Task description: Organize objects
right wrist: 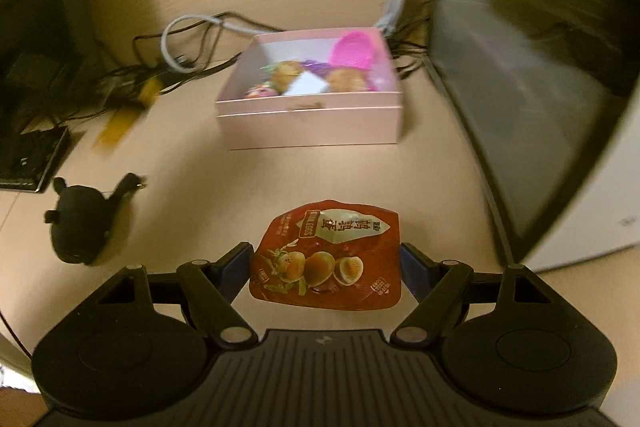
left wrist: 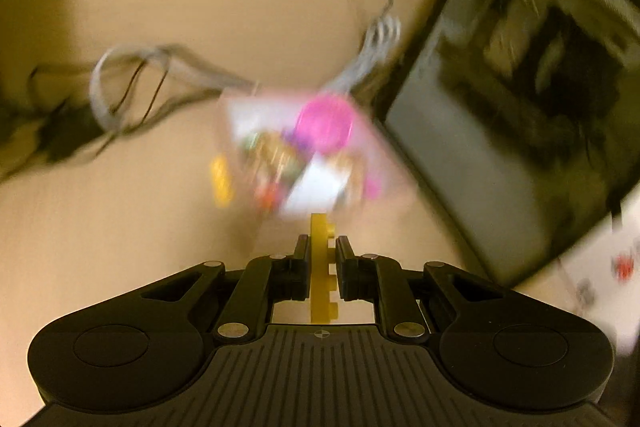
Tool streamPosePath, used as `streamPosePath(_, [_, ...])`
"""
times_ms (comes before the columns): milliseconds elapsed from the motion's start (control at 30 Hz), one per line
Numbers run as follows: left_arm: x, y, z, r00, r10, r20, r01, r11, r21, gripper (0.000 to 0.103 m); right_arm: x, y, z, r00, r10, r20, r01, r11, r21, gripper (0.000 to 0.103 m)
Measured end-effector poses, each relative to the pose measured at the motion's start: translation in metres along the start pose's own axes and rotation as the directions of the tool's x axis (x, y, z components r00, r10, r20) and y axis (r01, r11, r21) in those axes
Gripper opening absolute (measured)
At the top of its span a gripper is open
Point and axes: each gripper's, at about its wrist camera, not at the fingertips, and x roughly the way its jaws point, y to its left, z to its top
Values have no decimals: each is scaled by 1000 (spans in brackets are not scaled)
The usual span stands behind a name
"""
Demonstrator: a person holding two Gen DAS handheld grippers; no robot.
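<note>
Left gripper [left wrist: 322,251] pinches a yellow brick [left wrist: 320,267]; right gripper [right wrist: 326,263] clamps a snack pouch [right wrist: 326,255] that could slip before the pink box [right wrist: 308,123], blurred at left-wrist frame centre

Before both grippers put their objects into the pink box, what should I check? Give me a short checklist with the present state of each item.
1. Left gripper grips the yellow toy brick: ok, jaws shut on it.
2. Right gripper holds the red snack packet: ok, packet sits between both fingers.
3. Pink box is open on top: ok.
4. Free space in the box: cannot tell; a pink bowl and other toys already fill much of it.
5. Grey cable stays out of the box: ok, it lies behind.
6. Left view is sharp enough for aiming: not ok, blurred.
</note>
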Motion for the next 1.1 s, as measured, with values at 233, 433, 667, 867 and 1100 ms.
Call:
streamPosePath(233, [81, -1, 51, 998, -3, 62, 12, 988, -152, 20, -12, -15, -9, 999, -7, 40, 6, 999, 39, 79])
streamPosePath(433, [61, 4, 30, 995, 16, 96, -2, 989, -147, 21, -7, -25, -5, 999, 11, 34, -13, 999, 49, 79])
streamPosePath(667, [-11, 2, -60, 1000, 9, 6, -9, 1000, 16, 21, 8, -14, 51, 993, 68, 92, -64, 997, -38, 79])
streamPosePath(867, [-46, 28, -112, 997, 79, -18, -80, 994, -79, 21, 44, 2, 174, 964, 99, 247, -89, 995, -53, 79])
streamPosePath(1100, [-80, 64, -118, 992, 125, 22, -119, 973, -198, 21, 98, 3, 218, 984, 64, 169, -68, 997, 20, 84])
